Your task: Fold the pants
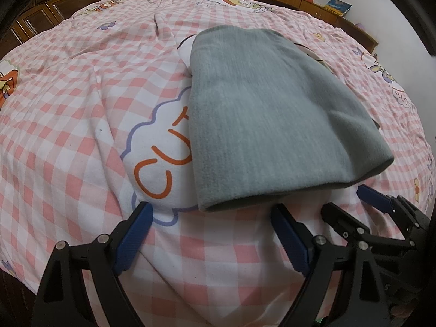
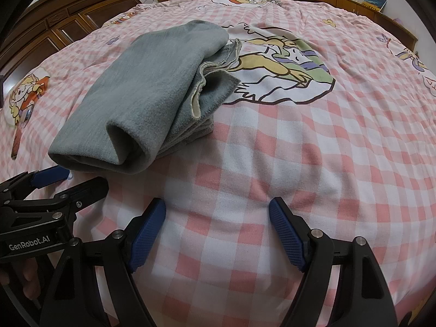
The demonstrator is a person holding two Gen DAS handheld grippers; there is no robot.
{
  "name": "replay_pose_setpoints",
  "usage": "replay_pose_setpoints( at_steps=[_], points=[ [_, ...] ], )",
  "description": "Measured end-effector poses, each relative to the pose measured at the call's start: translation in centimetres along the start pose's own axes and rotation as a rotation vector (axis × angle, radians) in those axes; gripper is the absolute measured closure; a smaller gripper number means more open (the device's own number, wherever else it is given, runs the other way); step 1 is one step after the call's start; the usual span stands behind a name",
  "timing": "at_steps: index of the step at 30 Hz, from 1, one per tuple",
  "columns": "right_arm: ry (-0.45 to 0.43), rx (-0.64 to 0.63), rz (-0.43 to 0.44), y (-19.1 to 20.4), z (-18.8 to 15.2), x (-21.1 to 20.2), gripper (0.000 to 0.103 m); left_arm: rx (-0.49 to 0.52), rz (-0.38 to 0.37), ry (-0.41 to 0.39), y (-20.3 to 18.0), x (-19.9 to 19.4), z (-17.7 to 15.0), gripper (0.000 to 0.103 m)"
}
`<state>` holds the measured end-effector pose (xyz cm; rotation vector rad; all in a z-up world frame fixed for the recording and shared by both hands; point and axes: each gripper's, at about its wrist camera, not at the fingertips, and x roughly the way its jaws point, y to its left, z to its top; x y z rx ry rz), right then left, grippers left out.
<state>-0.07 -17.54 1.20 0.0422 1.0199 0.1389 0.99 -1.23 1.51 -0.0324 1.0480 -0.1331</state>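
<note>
Pants (image 1: 261,114) lie folded into a grey bundle on the pink checked bed (image 1: 81,109). Only the right wrist view shows their stacked layers and pale hems along one side. Both the left gripper (image 1: 211,223) and right gripper (image 2: 218,218) hold nothing, jaws apart, just short of the bundle's near fold.

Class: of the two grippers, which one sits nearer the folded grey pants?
The left gripper: its fingertips almost reach the pants' folded edge, while the right gripper faces bare checked quilt.
</note>
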Motion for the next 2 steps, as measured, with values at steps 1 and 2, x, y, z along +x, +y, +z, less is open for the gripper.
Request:
replay_pose_setpoints(
  at_steps=[1, 2],
  points=[
    [0.0, 0.0, 0.0, 0.0, 0.0, 0.0, 0.023, 0.0, 0.0, 0.0, 0.0, -0.01, 0.0, 0.012],
    [0.0, 0.0, 0.0, 0.0, 0.0, 0.0, 0.023, 0.0, 0.0, 0.0, 0.0, 0.0, 0.01, 0.012]
  ],
)
